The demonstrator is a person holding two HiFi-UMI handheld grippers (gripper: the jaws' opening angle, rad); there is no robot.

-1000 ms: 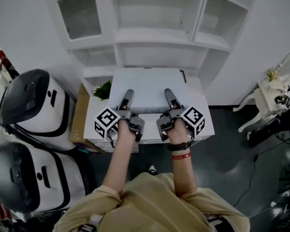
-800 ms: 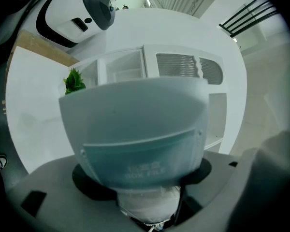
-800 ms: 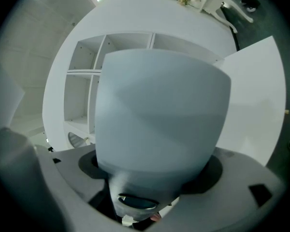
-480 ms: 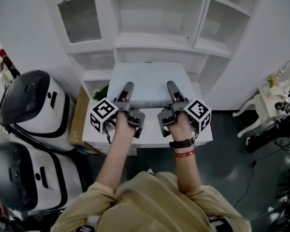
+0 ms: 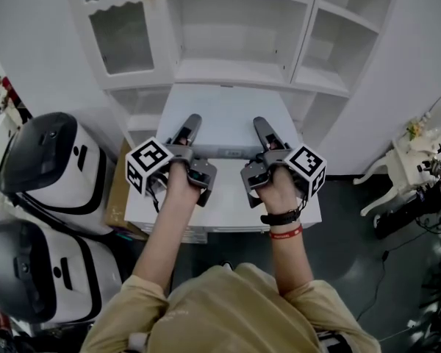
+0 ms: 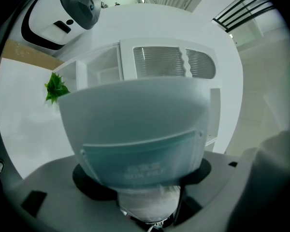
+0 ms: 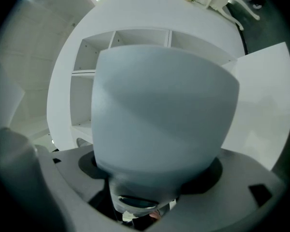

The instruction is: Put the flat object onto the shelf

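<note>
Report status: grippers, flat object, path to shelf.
Left gripper and right gripper both clamped on flat object, near edge. Object level, above white table, short of shelf. Nothing visible in the way.

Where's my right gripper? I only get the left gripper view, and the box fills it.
Observer: The right gripper is clamped on the box's near edge, beside the left gripper.
Operator: What's under the box?
Observer: A white table; the head view shows it.
Operator: Which part of the shelf is ahead?
Observer: The shelf's middle bay; the box's far edge points at it.
</note>
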